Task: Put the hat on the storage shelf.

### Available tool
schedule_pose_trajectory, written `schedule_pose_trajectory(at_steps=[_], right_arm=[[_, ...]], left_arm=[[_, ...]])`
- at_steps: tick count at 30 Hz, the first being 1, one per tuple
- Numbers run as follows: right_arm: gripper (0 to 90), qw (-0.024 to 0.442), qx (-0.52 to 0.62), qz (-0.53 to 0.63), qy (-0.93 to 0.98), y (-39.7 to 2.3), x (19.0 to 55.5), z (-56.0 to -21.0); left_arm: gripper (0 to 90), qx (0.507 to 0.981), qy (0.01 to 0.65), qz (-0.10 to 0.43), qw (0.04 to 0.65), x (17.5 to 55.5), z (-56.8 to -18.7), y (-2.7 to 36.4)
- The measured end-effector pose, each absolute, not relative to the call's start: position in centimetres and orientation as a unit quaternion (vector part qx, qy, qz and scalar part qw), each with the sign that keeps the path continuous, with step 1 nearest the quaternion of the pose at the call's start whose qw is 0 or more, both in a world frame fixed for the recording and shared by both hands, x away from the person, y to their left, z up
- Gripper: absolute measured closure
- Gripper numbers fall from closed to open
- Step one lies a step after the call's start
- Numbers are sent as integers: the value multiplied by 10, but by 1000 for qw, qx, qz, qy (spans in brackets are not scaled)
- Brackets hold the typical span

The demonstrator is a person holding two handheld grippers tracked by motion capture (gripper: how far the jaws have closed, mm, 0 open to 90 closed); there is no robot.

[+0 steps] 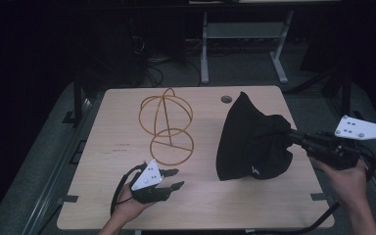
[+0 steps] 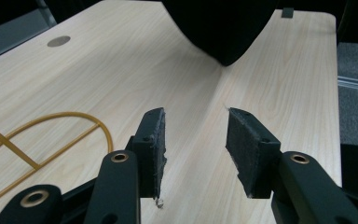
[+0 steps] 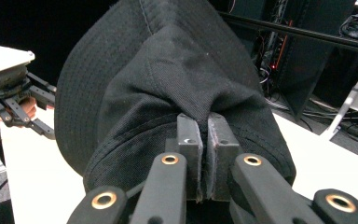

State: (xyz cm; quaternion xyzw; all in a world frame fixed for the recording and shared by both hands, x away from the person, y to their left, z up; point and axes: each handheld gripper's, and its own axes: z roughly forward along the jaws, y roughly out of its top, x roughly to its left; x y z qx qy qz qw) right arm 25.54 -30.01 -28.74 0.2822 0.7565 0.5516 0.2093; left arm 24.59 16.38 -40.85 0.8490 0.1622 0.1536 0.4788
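While my right gripper [image 3: 204, 154] stays out of it, clamped on a pinch of the black hat's [image 1: 254, 137] crown and holding it tilted over the table's [image 1: 127, 205] right half, my left gripper [image 1: 172, 178] stands unclenched and empty. The hat lies to its right, brim edge [image 2: 226, 58] nearest, wire stand [image 1: 166, 125] behind.

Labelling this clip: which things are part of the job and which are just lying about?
In use:
- black hat, clamped by the right gripper
- left gripper, open, nothing between its jaws

Lying about:
- wire stand, untouched on the table
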Motion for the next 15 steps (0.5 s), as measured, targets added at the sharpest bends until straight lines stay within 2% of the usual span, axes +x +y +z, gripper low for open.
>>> schedule_pose_trajectory(at_steps=[15], right_arm=[[856, 215, 274, 552, 757, -285, 267, -260]], left_arm=[[549, 846, 172, 156, 480, 247, -413, 170]])
